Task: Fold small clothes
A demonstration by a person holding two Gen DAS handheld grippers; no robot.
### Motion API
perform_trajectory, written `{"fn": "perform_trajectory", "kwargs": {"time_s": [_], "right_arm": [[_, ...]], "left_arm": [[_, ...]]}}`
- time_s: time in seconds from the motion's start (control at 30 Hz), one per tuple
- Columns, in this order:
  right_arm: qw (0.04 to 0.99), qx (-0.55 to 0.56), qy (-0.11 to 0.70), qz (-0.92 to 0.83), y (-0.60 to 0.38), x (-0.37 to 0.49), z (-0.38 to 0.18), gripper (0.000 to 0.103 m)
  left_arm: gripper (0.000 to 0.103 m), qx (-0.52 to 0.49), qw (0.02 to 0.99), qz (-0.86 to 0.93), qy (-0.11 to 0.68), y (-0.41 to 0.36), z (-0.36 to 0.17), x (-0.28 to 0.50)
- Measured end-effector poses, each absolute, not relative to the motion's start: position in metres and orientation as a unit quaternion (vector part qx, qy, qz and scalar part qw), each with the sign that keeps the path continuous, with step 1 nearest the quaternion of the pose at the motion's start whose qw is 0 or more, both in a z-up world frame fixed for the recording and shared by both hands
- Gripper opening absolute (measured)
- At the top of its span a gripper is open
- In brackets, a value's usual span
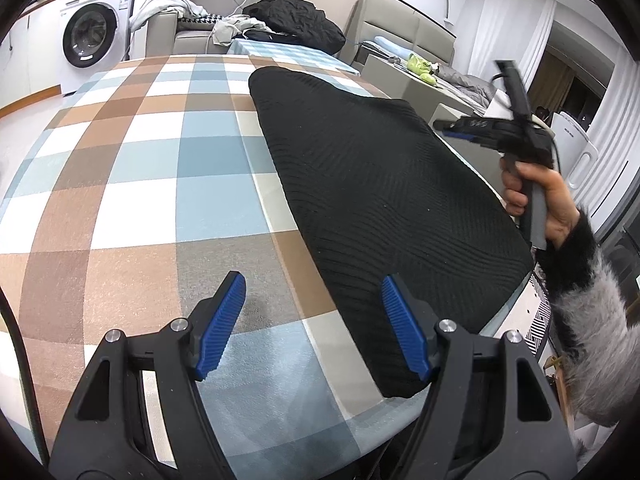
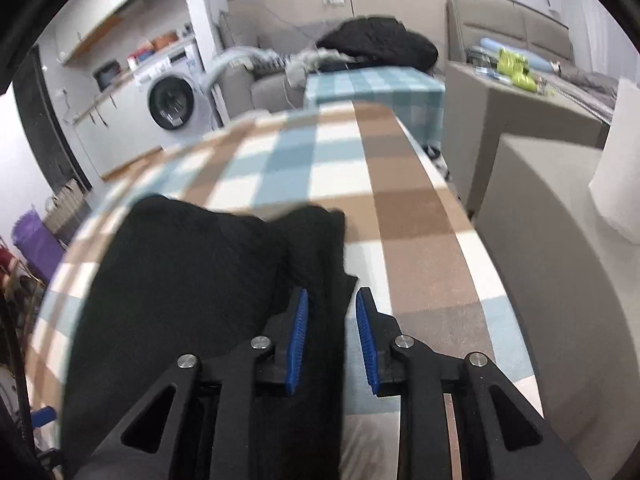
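No legible writing anywhere; washing machine [image 1: 91, 34] badge too small. Black knit garment [image 1: 376, 200] flat on checked worktop [image 1: 132, 168], reaching its right edge, bare cloth to the left. Left gripper [image 1: 312, 320] jaws wide, empty. Right gripper [image 2: 332, 336] jaws narrow, garment edge between, contact unclear through blur.

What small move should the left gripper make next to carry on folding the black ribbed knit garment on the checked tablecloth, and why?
Probably lower the left gripper and close it on the black ribbed knit garment's near end. Its jaws stand open above that end on the checked tablecloth, holding nothing, and the right gripper hangs raised and empty.
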State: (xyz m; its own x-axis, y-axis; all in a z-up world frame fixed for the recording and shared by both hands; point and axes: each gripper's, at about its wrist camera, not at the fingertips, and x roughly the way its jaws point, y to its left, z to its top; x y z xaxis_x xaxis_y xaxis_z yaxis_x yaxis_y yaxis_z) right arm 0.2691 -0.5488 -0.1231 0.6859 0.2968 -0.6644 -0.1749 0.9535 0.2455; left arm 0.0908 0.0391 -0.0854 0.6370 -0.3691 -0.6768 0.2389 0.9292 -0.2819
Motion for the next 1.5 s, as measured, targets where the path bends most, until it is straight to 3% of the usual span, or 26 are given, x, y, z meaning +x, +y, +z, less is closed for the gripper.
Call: {"fn": "perform_trajectory", "kwargs": {"time_s": [0.3, 0.33, 0.37, 0.43, 0.5, 0.57, 0.87, 0.97, 1.03, 1.07, 1.1, 1.17, 1.37, 1.43, 1.5], "right_arm": [[0.867, 0.144, 0.433, 0.2, -0.522, 0.312, -0.138, 0.025], [0.865, 0.142, 0.438, 0.2, -0.518, 0.318, -0.139, 0.023], [0.871, 0.13, 0.428, 0.204, -0.513, 0.32, -0.135, 0.012], [0.886, 0.108, 0.388, 0.229, -0.503, 0.317, -0.12, 0.011], [0.891, 0.071, 0.403, 0.195, -0.496, 0.321, -0.118, 0.012], [0.88, 0.055, 0.438, 0.176, -0.496, 0.32, -0.124, 0.02], [0.847, 0.125, 0.429, 0.287, -0.526, 0.164, -0.137, 0.027], [0.882, 0.066, 0.401, 0.237, -0.52, 0.122, -0.141, 0.016], [0.889, 0.066, 0.396, 0.222, -0.524, 0.105, -0.142, 0.016], [0.889, 0.075, 0.392, 0.224, -0.529, 0.097, -0.141, 0.023], [0.889, 0.078, 0.391, 0.223, -0.533, 0.093, -0.141, 0.037], [0.894, 0.088, 0.384, 0.212, -0.542, 0.089, -0.144, 0.049], [0.887, 0.124, 0.398, 0.198, -0.563, 0.096, -0.16, 0.049], [0.884, 0.126, 0.406, 0.196, -0.562, 0.101, -0.165, 0.049], [0.882, 0.135, 0.406, 0.197, -0.563, 0.105, -0.167, 0.043]], "left_arm": [[0.068, -0.081, 0.901, -0.17, 0.391, 0.037, -0.086, 0.093], [0.068, -0.081, 0.901, -0.169, 0.392, 0.037, -0.086, 0.094], [0.068, -0.082, 0.9, -0.169, 0.393, 0.037, -0.087, 0.094], [0.068, -0.083, 0.9, -0.167, 0.394, 0.038, -0.088, 0.096], [0.068, -0.085, 0.899, -0.166, 0.397, 0.039, -0.09, 0.097], [0.068, -0.084, 0.899, -0.164, 0.398, 0.04, -0.09, 0.096], [0.068, -0.088, 0.896, -0.17, 0.4, 0.037, -0.09, 0.095], [0.068, -0.087, 0.895, -0.167, 0.405, 0.032, -0.092, 0.095], [0.068, -0.091, 0.894, -0.166, 0.405, 0.032, -0.092, 0.094], [0.068, -0.093, 0.893, -0.167, 0.407, 0.031, -0.092, 0.093], [0.068, -0.096, 0.892, -0.169, 0.408, 0.031, -0.092, 0.094], [0.068, -0.106, 0.887, -0.176, 0.414, 0.028, -0.094, 0.095], [0.068, -0.116, 0.882, -0.193, 0.414, 0.012, -0.095, 0.097], [0.06, -0.11, 0.883, -0.196, 0.413, 0.004, -0.096, 0.099], [0.04, -0.102, 0.885, -0.19, 0.412, -0.001, -0.096, 0.101]]}}
